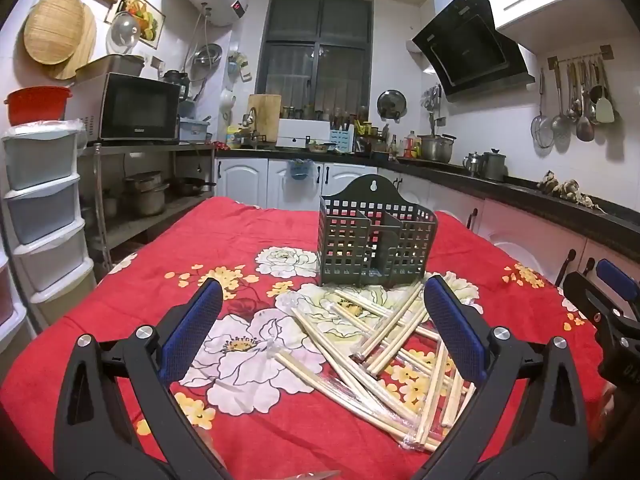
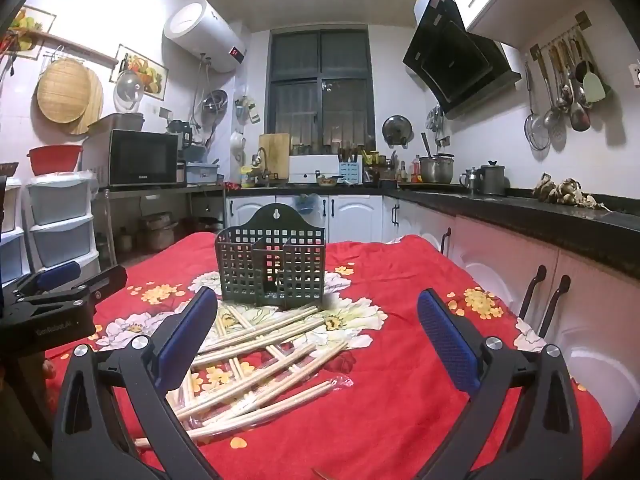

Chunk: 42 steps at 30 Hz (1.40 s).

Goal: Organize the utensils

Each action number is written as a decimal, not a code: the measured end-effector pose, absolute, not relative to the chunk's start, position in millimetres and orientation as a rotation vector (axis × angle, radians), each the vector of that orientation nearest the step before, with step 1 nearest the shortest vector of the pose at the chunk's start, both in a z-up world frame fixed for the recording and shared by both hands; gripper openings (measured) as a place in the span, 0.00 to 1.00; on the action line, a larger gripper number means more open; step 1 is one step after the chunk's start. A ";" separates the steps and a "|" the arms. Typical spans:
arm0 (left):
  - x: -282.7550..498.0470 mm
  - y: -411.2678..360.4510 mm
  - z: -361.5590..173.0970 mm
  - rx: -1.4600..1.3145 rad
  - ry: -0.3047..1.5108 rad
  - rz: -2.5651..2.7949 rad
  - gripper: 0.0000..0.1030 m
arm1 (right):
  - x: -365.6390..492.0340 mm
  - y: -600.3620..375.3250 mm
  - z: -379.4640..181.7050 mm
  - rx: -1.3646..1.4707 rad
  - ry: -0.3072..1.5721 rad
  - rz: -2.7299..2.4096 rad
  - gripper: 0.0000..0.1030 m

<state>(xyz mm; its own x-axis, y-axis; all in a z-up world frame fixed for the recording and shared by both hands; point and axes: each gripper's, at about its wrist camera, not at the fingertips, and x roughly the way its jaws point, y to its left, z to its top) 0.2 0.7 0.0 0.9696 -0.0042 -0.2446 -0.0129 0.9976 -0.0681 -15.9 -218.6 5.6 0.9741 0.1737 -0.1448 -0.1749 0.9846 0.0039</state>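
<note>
The microwave oven (image 2: 138,159) carries a small pale brand word on the lower edge of its door, which reads roughly "Galanz", though it is tiny. The black body of the left gripper (image 2: 52,322), seen in the right wrist view, bears the lettering "GenRobot.AI". The water heater (image 2: 204,34) shows red digits on its display, too blurred to read.

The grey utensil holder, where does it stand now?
The grey utensil holder stands upright on the red floral cloth, centre of both views, just behind the pile of wrapped chopsticks.
</note>
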 end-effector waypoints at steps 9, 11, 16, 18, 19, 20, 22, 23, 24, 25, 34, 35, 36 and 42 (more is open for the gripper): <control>0.2 0.6 0.0 -0.069 0.245 0.004 0.90 | -17.4 -221.5 7.9 -0.007 0.139 0.176 0.94; 0.4 0.6 -0.1 -0.069 0.246 0.002 0.90 | -17.3 -220.6 7.6 -0.010 0.138 0.173 0.94; 0.2 0.6 0.0 -0.069 0.245 0.003 0.90 | -16.0 -221.4 9.0 -0.011 0.139 0.174 0.94; 0.1 0.7 0.0 -0.070 0.245 0.003 0.90 | -16.6 -221.2 8.3 -0.010 0.138 0.173 0.94; 0.1 0.6 0.1 -0.069 0.245 0.004 0.90 | -16.7 -221.6 9.0 -0.009 0.139 0.174 0.94; 0.0 0.5 0.1 -0.069 0.244 0.005 0.90 | -16.8 -221.1 8.6 -0.010 0.139 0.174 0.94; 0.2 0.6 0.0 -0.069 0.245 0.004 0.90 | -17.2 -220.8 8.0 -0.010 0.137 0.174 0.94; 0.2 0.4 0.0 -0.068 0.244 0.005 0.90 | -17.2 -220.7 8.0 -0.010 0.137 0.174 0.94; 0.2 0.7 0.0 -0.069 0.245 0.004 0.90 | -17.2 -220.3 8.1 -0.011 0.137 0.173 0.94; 0.1 0.7 0.1 -0.070 0.245 0.003 0.90 | -17.3 -220.3 7.9 -0.011 0.137 0.173 0.94; 0.3 0.9 0.2 -0.072 0.246 0.002 0.90 | -17.7 -221.4 10.5 -0.008 0.136 0.174 0.94; 0.2 0.8 0.2 -0.071 0.246 0.002 0.90 | -17.4 -222.3 13.0 -0.007 0.138 0.174 0.94; 0.2 0.6 0.2 -0.071 0.246 0.003 0.90 | -17.2 -222.5 13.7 -0.008 0.139 0.174 0.94; 2.2 -7.8 -3.4 -0.075 0.253 -0.004 0.90 | -16.7 -221.3 12.9 0.000 0.145 0.179 0.94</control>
